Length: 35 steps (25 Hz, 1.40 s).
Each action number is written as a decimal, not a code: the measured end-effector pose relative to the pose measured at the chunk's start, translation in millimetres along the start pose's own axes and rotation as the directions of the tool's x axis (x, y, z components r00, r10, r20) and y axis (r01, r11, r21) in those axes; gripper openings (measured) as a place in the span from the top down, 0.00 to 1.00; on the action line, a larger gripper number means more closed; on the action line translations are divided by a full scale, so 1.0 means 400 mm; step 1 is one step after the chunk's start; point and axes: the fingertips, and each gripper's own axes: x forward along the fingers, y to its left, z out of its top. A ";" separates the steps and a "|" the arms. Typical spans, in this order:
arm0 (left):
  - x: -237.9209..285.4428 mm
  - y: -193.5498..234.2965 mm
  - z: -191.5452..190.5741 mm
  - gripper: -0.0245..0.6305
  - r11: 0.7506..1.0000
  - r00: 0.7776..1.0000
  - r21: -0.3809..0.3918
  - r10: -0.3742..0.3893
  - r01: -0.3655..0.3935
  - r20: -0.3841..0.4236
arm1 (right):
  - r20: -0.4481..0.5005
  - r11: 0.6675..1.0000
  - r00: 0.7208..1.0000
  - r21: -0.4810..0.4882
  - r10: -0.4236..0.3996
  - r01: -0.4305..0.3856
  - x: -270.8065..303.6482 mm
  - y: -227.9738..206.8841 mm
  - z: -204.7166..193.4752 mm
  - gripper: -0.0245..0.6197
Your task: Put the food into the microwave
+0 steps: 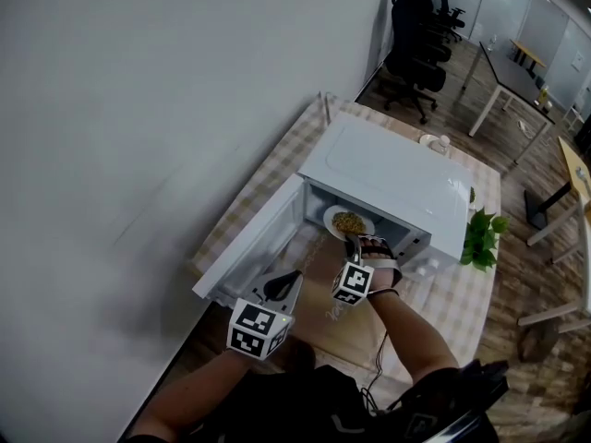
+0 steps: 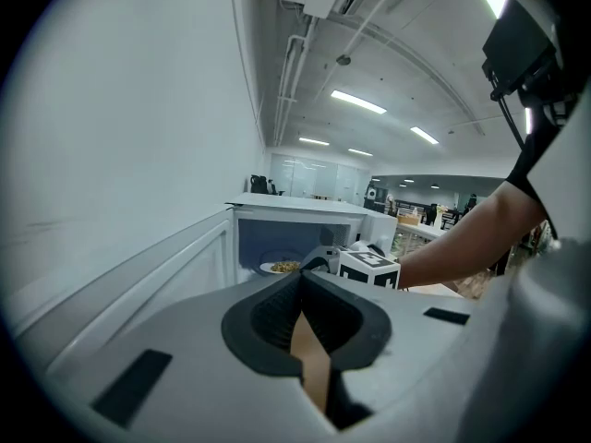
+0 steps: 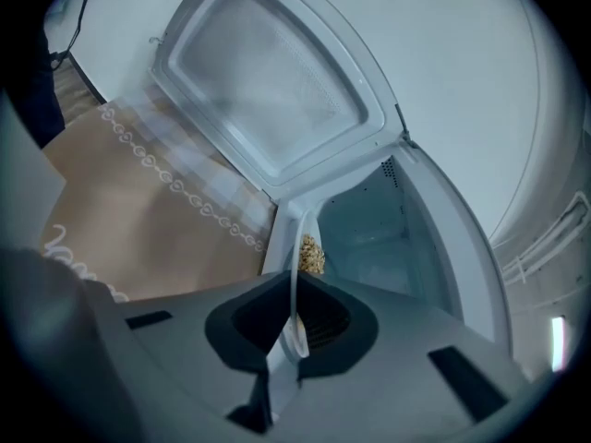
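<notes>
The head view looked steeply down on the open microwave (image 1: pixel 388 178); both gripper views faced its cavity from close, the right seemingly nearest.

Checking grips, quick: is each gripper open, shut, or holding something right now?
Left gripper: shut, empty.
Right gripper: shut on the plate rim.
</notes>
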 end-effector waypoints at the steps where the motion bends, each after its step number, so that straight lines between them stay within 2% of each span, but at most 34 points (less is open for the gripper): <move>1: -0.003 0.004 -0.001 0.95 1.000 1.000 -0.002 0.004 -0.004 -0.001 | -0.007 1.000 1.000 -0.006 0.002 -0.002 0.010 0.004 -0.004 0.93; 12: 0.003 0.017 0.001 0.95 1.000 1.000 0.008 -0.024 0.024 -0.012 | -0.078 0.999 0.996 -0.026 -0.035 0.033 0.096 -0.013 -0.028 0.93; 19: -0.005 0.043 -0.023 0.95 1.000 0.999 0.000 -0.026 0.026 -0.038 | -0.150 0.997 0.988 -0.067 0.039 -0.050 0.130 0.000 -0.051 0.90; 28: -0.016 0.053 -0.029 0.95 0.999 0.998 0.017 -0.041 0.042 -0.048 | -0.164 0.996 0.985 -0.062 0.055 -0.066 0.143 0.011 -0.037 0.88; 31: -0.020 0.056 -0.027 0.95 0.999 0.998 0.035 -0.038 0.040 -0.056 | -0.172 0.996 0.982 -0.028 0.073 -0.079 0.145 0.016 -0.036 0.87; 32: -0.021 0.058 -0.029 0.95 0.998 0.998 0.040 -0.037 0.039 -0.056 | -0.175 0.996 0.981 -0.008 0.089 -0.091 0.146 0.021 -0.038 0.78; 33: -0.023 0.060 -0.032 0.95 0.998 0.998 0.039 -0.036 0.039 -0.055 | -0.177 0.995 0.979 0.008 0.102 -0.102 0.145 0.026 -0.041 0.65; 35: -0.027 0.061 -0.031 0.95 0.999 0.998 0.032 -0.037 0.038 -0.048 | -0.176 0.994 0.979 0.019 0.106 -0.105 0.140 0.032 -0.043 0.63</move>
